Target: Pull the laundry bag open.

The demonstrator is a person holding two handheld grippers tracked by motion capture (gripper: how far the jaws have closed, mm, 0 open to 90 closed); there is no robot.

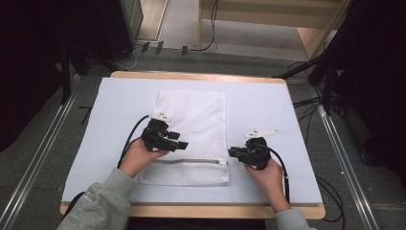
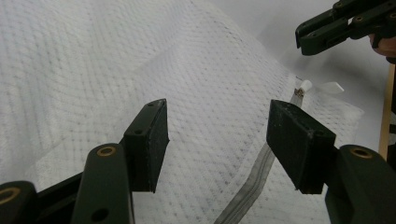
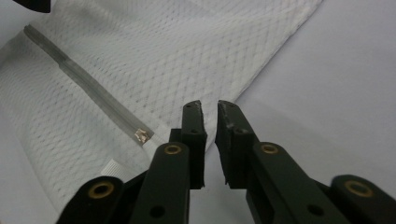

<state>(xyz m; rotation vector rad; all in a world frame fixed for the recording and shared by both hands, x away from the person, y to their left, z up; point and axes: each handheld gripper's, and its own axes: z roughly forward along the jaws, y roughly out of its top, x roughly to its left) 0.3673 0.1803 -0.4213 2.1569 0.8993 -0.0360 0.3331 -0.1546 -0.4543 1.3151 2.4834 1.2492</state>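
While both hands sit low on the table [image 1: 297, 143], the high view has the white mesh bag [image 1: 191, 120] lying flat at mid-table, its zipper [image 1: 189, 161] running across near the person's edge. The left gripper [image 1: 178, 143] hovers over the bag's left half; the right gripper [image 1: 232, 152] sits just off the bag's right edge, with bare tabletop all the way to the right rim.

Over to the left gripper view: the left gripper [image 2: 217, 142] has its jaws wide apart, nothing between them, mesh beneath and the zipper [image 2: 254, 184] slanting past. The right gripper [image 2: 322, 32] shows top right.

Right gripper view now: the right gripper [image 3: 210, 133] has its jaws nearly together, a thin gap, nothing pinched, beside the zipper pull [image 3: 141, 136] at the bag's [image 3: 177, 60] edge.
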